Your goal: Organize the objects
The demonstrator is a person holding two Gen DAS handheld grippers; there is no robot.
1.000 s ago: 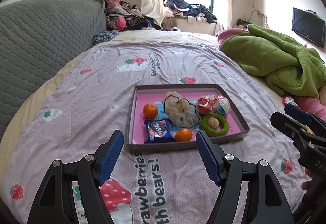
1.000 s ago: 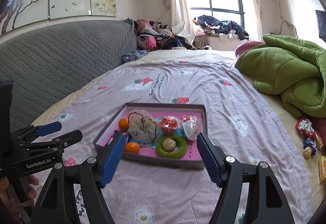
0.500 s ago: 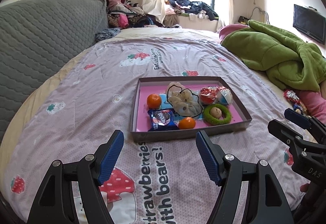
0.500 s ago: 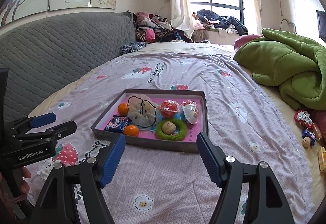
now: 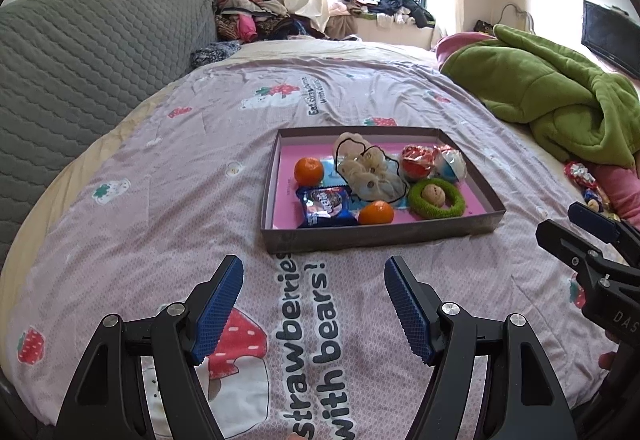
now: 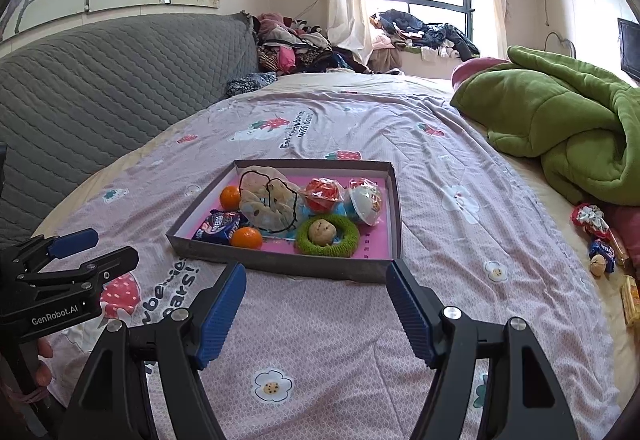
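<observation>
Bedspread under everything: your tray (image 5: 376, 236) sits mid-bed with oranges, snacks and a green ring (image 5: 437, 198) gathered inside. Short of the tray, your left gripper (image 5: 314, 302) and right gripper (image 6: 314, 306) hang spread, empty, probably ready to pick.

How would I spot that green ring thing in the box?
On the bed's strawberry-print sheet sits a shallow box with a pink floor. At its near right lies the green ring, the only fuzzy green loop there, with a tan round thing in its hole.

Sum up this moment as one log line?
left gripper: open, empty | right gripper: open, empty | tray: on bed, holds oranges, snacks | nothing held
</observation>
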